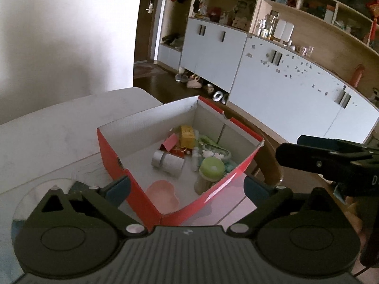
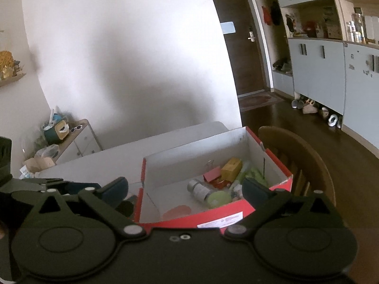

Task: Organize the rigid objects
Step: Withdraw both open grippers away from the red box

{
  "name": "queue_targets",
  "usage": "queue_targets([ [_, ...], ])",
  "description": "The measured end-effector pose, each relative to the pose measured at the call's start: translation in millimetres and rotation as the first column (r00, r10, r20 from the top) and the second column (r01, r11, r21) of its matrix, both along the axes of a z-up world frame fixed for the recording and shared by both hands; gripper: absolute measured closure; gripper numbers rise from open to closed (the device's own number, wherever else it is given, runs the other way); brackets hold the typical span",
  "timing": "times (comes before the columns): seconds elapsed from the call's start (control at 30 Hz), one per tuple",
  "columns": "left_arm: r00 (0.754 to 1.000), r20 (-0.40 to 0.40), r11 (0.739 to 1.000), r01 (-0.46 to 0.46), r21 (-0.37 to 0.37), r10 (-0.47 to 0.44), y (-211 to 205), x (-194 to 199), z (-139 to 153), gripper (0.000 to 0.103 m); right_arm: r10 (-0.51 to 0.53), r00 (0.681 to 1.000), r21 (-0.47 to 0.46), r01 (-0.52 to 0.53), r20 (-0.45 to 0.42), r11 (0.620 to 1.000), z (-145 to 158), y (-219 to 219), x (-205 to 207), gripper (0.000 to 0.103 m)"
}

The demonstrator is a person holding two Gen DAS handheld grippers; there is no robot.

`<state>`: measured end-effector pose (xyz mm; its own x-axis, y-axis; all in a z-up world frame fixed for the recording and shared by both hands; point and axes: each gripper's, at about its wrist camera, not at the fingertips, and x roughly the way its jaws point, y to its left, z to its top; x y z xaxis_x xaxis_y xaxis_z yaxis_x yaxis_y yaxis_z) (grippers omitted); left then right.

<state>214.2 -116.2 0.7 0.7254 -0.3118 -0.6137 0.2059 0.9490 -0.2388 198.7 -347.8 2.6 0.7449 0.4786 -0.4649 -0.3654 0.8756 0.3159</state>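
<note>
Spread wide and holding nothing, the left claw (image 1: 187,187) straddles the near corner of the red box (image 1: 142,189) on the white table (image 1: 47,130). Its contents, a silver can (image 1: 165,159), green lid (image 1: 211,168) and pink dish (image 1: 162,194), overlap in dimness. Only the right claw's (image 2: 186,187) view, equally spread, shows the box's labelled near wall; a wooden chair (image 2: 296,153) crowds its right edge.

The box's (image 1: 142,196) near wall hides the pink dish's (image 1: 163,195) front; shelf clutter (image 1: 272,27) at one o'clock stays unreadably small.
</note>
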Motion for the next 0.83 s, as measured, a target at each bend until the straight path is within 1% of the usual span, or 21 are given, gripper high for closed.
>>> queue_targets([
  [0.23,0.999,0.03,1.0,0.029,-0.003,-0.029,4.4,-11.7,5.2,0.001,-0.024,1.0,0.003,0.024,0.01,1.0,3.0,3.7,-13.7,0.0],
  [0.47,0.998,0.042,0.998,0.053,-0.043,-0.051,11.8,-16.0,3.8,0.001,-0.04,0.999,0.011,0.04,0.002,0.999,1.4,6.1,-24.0,0.0],
  [0.83,0.996,0.083,0.999,0.045,0.009,-0.046,10.5,-23.7,5.6,0.001,-0.072,0.997,0.01,0.072,-0.011,0.997,1.6,9.1,-32.0,0.0],
])
